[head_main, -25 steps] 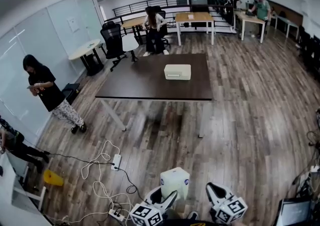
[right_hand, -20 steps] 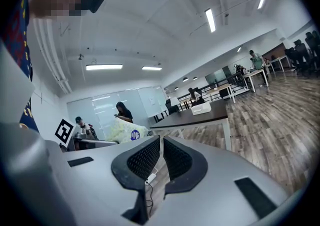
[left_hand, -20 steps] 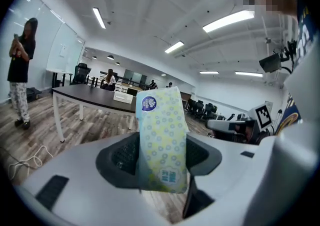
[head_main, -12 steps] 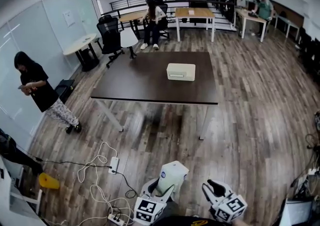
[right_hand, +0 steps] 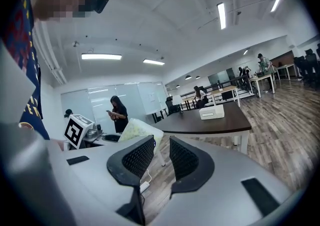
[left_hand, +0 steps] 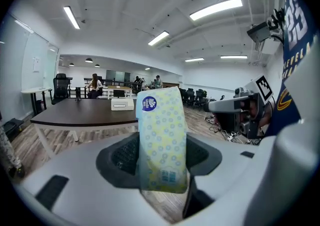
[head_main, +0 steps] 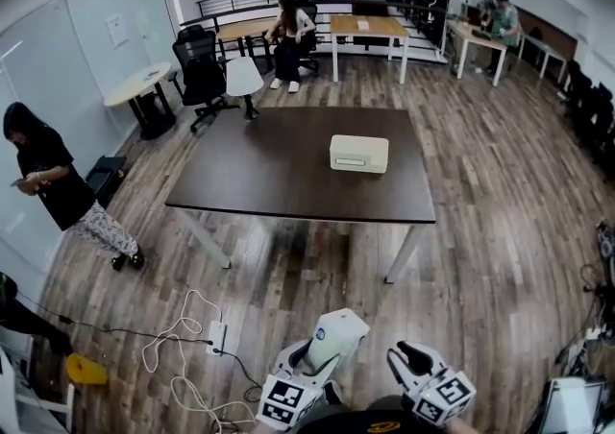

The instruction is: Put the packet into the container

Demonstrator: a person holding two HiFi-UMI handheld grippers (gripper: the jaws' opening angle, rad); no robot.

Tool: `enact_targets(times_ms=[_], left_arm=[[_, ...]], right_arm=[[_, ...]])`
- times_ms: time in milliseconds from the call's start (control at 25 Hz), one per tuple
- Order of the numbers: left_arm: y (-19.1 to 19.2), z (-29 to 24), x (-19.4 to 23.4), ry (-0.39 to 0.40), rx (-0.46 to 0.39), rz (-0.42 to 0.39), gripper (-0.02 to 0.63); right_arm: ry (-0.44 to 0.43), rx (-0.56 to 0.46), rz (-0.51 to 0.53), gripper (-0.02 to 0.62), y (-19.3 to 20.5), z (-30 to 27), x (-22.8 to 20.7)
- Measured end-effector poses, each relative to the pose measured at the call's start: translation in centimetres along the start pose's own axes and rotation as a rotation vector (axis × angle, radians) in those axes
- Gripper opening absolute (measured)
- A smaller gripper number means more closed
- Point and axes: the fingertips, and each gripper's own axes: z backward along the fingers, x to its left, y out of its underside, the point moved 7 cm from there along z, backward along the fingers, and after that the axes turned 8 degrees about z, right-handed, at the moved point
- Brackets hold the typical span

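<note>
A pale packet [head_main: 336,336] with a dotted yellow-and-blue print and a round blue logo stands upright between the jaws of my left gripper [head_main: 322,362], low in the head view. In the left gripper view the packet [left_hand: 161,140] fills the gap and the left gripper [left_hand: 161,156] is shut on it. My right gripper [head_main: 408,362] hangs beside it, empty. Its black pads stand a narrow gap apart in the right gripper view [right_hand: 161,157]. The container, a cream box [head_main: 359,154], sits on the dark table [head_main: 279,173] well ahead, also visible as the box [left_hand: 122,104] and the box [right_hand: 212,112].
White cables and a power strip [head_main: 213,336] lie on the wooden floor at left. A person in black [head_main: 48,178] stands at the left wall. Office chairs [head_main: 204,72], desks and more people are beyond the table. A yellow object [head_main: 85,370] lies bottom left.
The table and box have come nearer and lower in the head view as I move forward. Both grippers keep their pose, the left one still holding the packet.
</note>
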Motion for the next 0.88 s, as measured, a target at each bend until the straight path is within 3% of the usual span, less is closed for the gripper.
enact_targets(times_ms=[440,600,880], left_arm=[[-2.9,-5.3,5.4,0.01,0.053,-0.012,0.235],[-4.8,-8.6,7.4,-0.033,0.071,-0.045,0.235],[-10.4,-16.6,9.8,-0.097,0.06,-0.035,0.235]], right_arm=[[-0.029,0.034,-0.025,0.087,-1.1,-7.9,-3.8],[-0.079,0.022,-0.046,0.087,-2.2,-11.6,-7.2],[-0.15,0.0,-0.017,0.087,-6.2,-16.7,-15.1]])
